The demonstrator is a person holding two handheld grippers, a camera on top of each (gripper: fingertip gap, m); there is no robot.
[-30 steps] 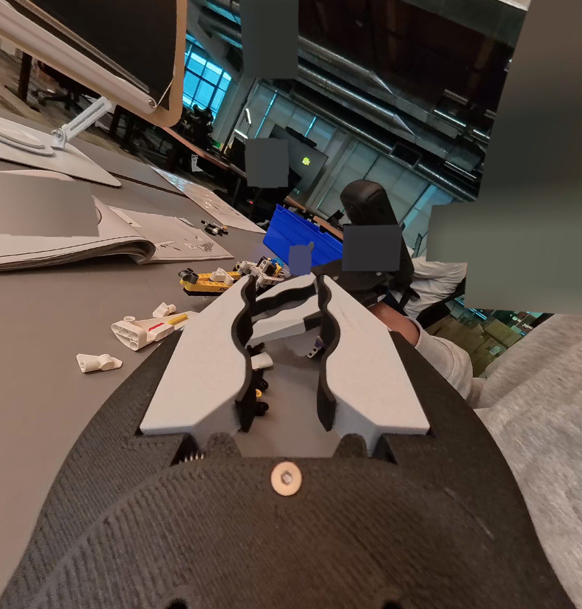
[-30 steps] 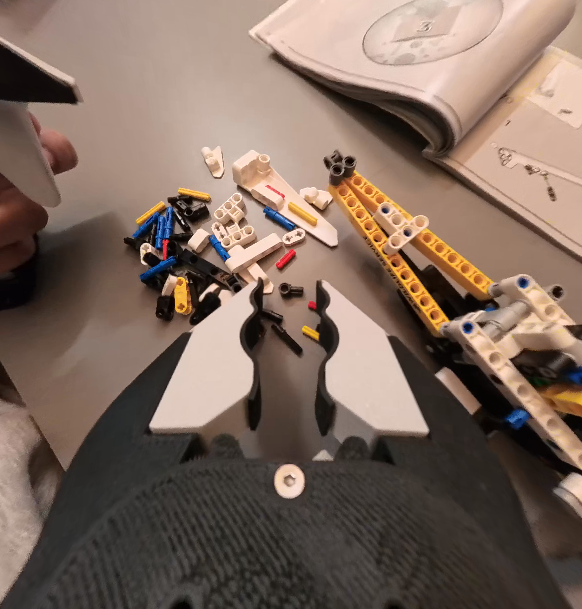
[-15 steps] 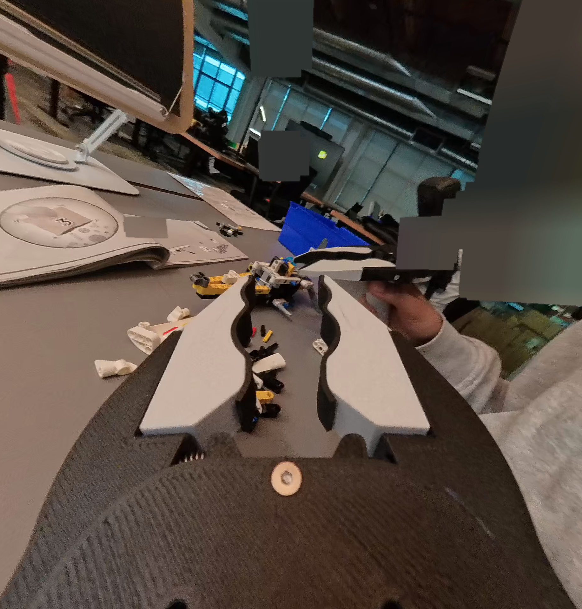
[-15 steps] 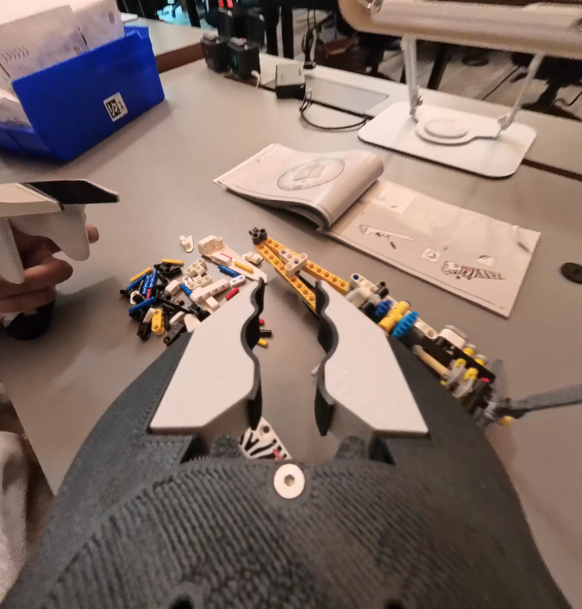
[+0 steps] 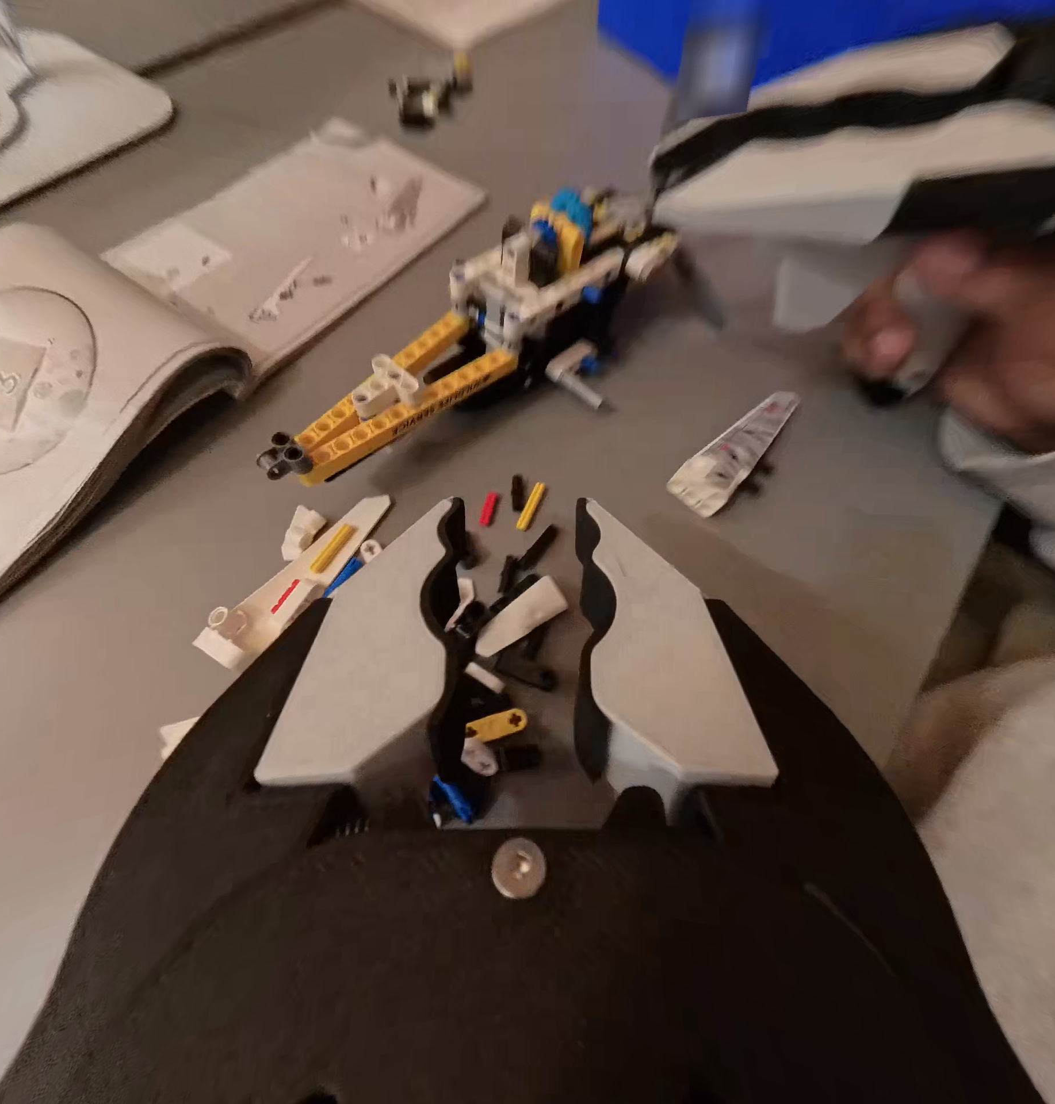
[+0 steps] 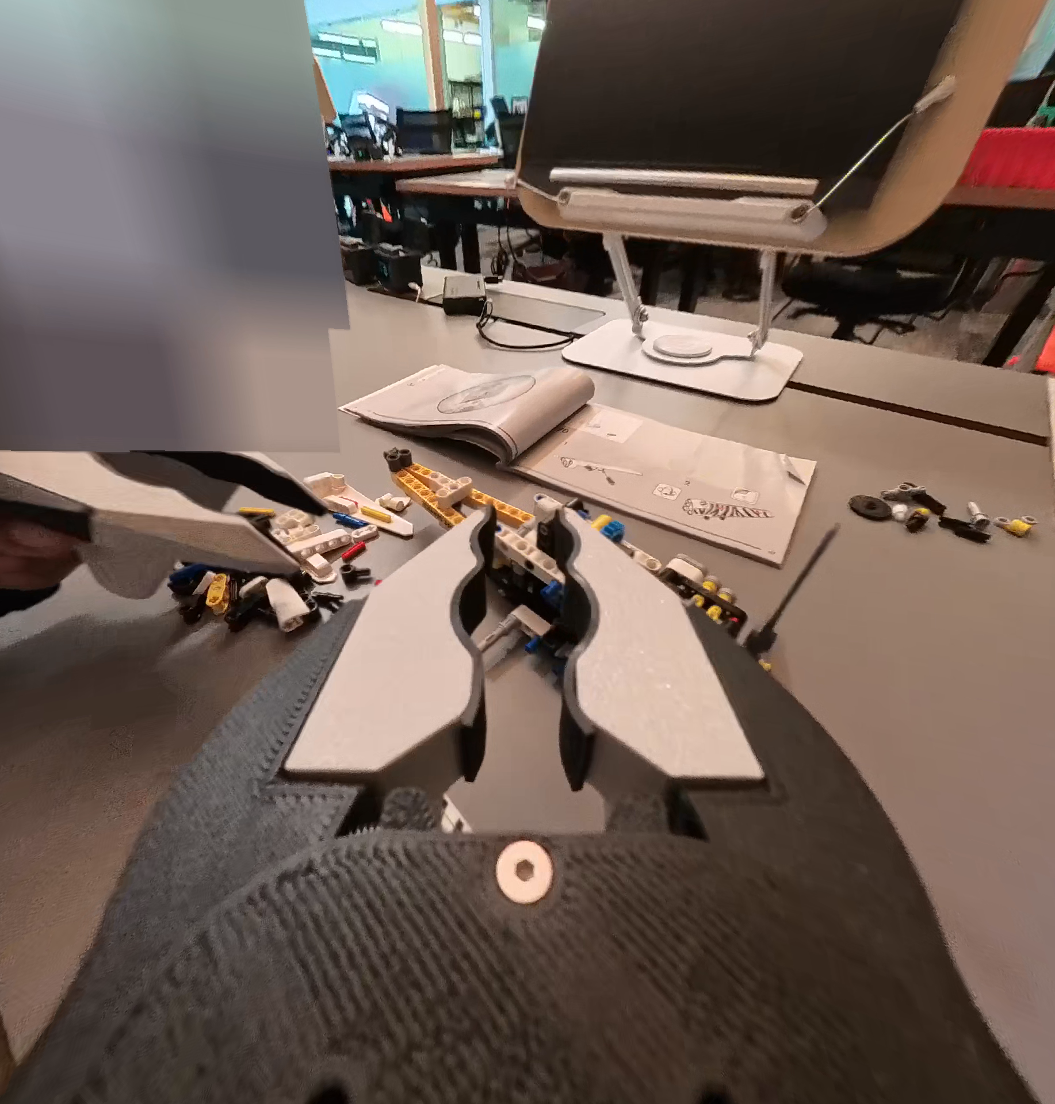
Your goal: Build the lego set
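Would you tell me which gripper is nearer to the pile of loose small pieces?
Left. The left gripper hangs open directly over the pile of loose small pieces; the right gripper is off to the side, over the yellow model.

I see the half-built lego model (image 5: 483,334) lying flat on the desk (image 5: 752,585), its two yellow beams converging on a black tip. Just beside that tip lies a scatter of loose pieces (image 5: 513,603).

It looked like an open-plan office: rows of long desks with dark monitors (image 6: 420,128) filled the frame's upper middle.
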